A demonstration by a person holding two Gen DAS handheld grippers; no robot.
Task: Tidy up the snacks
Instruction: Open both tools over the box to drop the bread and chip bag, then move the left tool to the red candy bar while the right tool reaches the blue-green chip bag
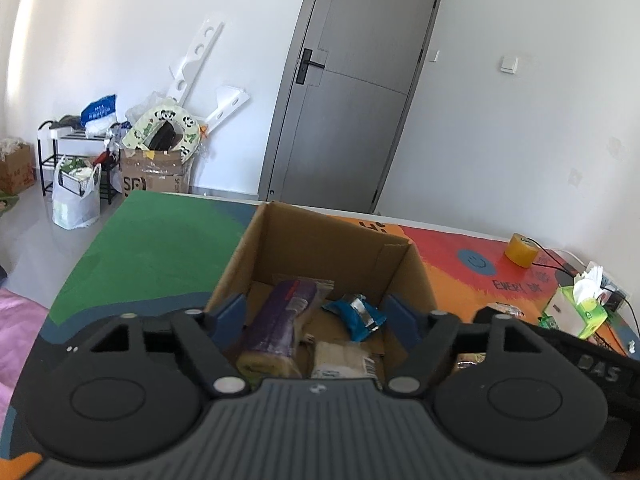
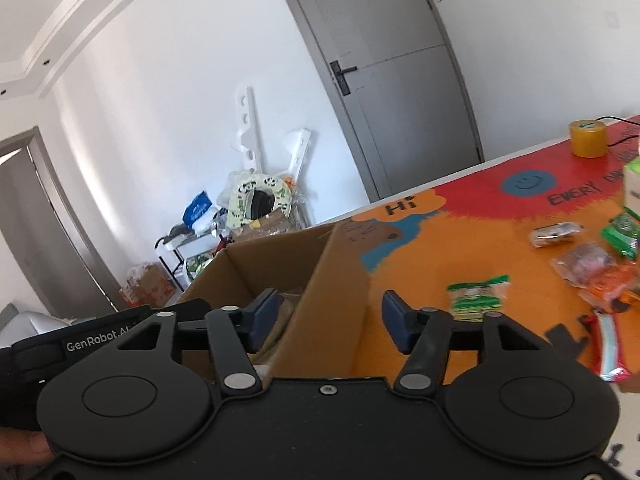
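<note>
While both tools hover at the open cardboard box (image 1: 332,248), neither grips anything. The left gripper (image 1: 316,316) stands with its blue-padded jaws spread wide above the box interior; the right gripper (image 2: 329,316) is likewise spread wide, straddling the box's right-hand wall (image 2: 332,300).

The box is plain brown corrugated board, rectangular, with raw upright flaps. Inside lie a long purple packet (image 1: 276,328) with a glossy film surface, a crumpled blue wrapper (image 1: 356,314) with a silvery patch, and a pale flat packet (image 1: 344,360) near the front wall.

Outside the box, on the smooth printed table mat (image 2: 440,248), loose snacks remain: a green-and-white pouch (image 2: 478,298) just beside the right finger, a clear film bag (image 2: 584,262), an orange packet (image 2: 610,286), and a red-striped stick pack (image 2: 606,348). A squat yellow tape roll (image 2: 588,138) stands at the far edge. A green tissue box (image 1: 580,310) with white tissue protruding sits well apart from the box, beside black cables (image 1: 560,260).
</note>
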